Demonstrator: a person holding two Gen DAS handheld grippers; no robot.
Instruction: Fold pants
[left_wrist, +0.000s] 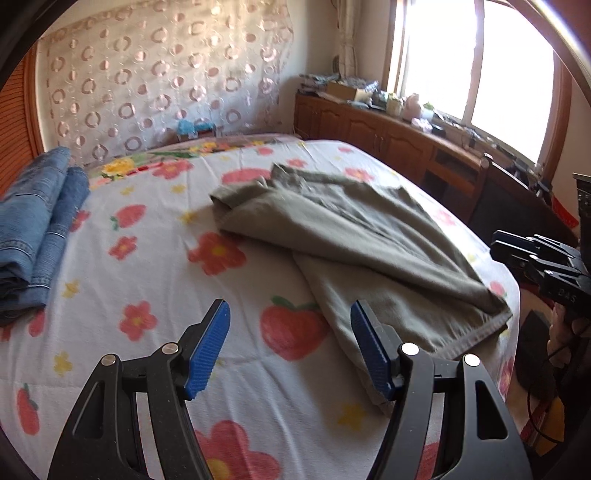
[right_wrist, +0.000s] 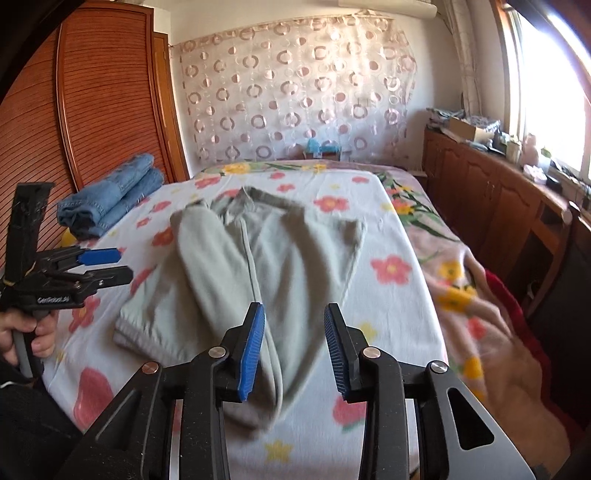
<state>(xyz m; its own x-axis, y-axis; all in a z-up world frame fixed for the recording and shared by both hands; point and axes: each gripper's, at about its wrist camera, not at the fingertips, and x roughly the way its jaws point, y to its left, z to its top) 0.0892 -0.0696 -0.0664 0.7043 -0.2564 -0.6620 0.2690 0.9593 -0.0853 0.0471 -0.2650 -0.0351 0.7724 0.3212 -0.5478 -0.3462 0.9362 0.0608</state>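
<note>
Olive-grey pants (right_wrist: 251, 258) run lengthwise up the bed (right_wrist: 332, 435), cuffs lowest in frame beneath the released right hand-held gripper (right_wrist: 294, 347); the left hand-held gripper (left_wrist: 290, 345), also released, hangs beside them.

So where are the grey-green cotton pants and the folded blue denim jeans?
grey-green cotton pants (right_wrist: 229, 258): right wrist view, middle of the upper leg.
folded blue denim jeans (left_wrist: 33, 221): left wrist view, top of the stack.
</note>
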